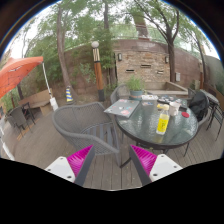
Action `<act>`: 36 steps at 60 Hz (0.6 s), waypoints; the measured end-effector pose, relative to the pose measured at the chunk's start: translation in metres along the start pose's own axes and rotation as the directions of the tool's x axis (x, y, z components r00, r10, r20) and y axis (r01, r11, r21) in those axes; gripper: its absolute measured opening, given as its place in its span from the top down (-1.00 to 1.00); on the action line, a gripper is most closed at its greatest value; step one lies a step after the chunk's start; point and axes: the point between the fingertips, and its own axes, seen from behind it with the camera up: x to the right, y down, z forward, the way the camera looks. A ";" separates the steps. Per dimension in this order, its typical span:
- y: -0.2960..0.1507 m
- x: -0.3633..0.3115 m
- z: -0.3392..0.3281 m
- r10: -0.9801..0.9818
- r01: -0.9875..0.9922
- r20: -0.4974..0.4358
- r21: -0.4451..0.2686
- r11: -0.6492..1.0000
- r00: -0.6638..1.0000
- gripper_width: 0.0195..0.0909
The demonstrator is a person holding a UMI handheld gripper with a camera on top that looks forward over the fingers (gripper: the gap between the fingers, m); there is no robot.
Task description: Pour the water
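- Outdoor patio, paved in grey slabs, spread out well beyond the claw; tall trees overhead and a stone-and-wood wall at the far side.
- Orange parasol far off to the left of the fingers.
- Round glass-topped table ahead and to the right, beyond the right finger.
- Grey mesh chair straight ahead, between claw and table.
- On the glass top: an open laptop, a tall glass of yellow drink, small red objects too small to tell.
- Water vessel for pouring: cannot tell which item.
- Claw spread wide, pink pads apart, nothing between them.
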 end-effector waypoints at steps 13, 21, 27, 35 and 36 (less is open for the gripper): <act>-0.010 0.021 0.019 0.030 -0.029 -0.043 0.038 0.999 0.999 -0.71; -0.011 0.072 0.050 0.038 -0.032 -0.073 0.086 0.996 0.997 -0.71; -0.017 0.128 0.087 0.027 -0.012 -0.109 0.142 0.990 0.994 -0.71; -0.039 0.195 0.146 0.005 0.024 -0.115 0.243 0.970 0.993 -0.73; -0.041 0.205 0.154 0.005 0.026 -0.124 0.252 0.967 0.992 -0.73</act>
